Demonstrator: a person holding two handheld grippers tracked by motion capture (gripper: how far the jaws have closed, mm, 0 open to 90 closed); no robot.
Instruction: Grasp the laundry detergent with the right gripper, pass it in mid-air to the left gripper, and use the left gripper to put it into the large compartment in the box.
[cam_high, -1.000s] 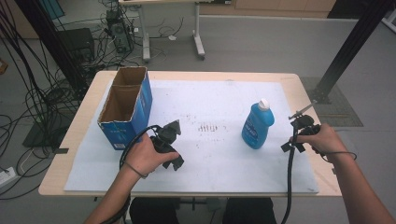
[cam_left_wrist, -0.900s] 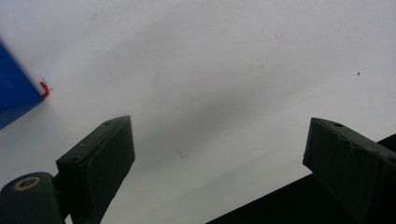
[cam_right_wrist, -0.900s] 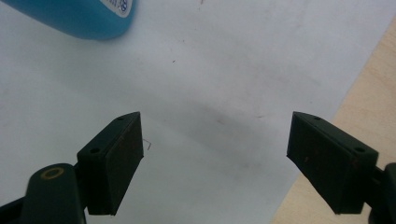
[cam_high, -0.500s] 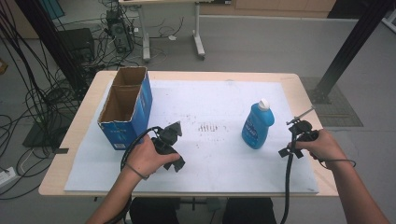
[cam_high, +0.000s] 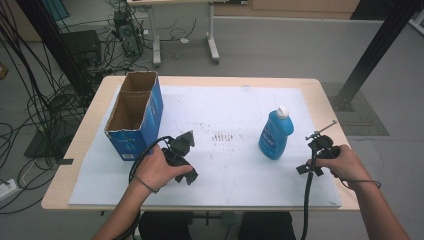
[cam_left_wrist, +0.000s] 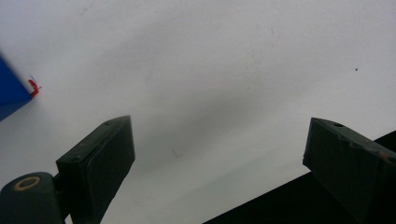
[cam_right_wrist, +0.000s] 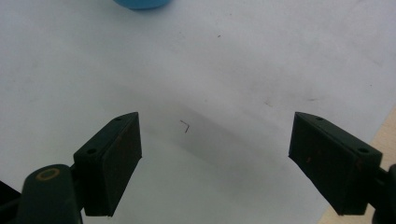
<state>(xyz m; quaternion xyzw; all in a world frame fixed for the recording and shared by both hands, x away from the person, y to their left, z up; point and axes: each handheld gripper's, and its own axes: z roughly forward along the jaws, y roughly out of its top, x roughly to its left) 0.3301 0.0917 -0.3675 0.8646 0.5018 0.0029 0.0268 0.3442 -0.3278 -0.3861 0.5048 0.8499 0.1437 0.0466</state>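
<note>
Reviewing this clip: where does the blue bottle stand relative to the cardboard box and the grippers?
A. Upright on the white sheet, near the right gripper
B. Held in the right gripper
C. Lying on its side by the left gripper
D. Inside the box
A. The blue bottle stands upright on the white sheet, apart from the open right gripper and far from the cardboard box.

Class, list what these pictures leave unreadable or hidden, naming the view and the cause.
- Blue bottle: label too small to read in the high view; cut off by the top edge in the right gripper view.
- Cardboard box: its floor is hidden by its own walls in the high view.
</note>
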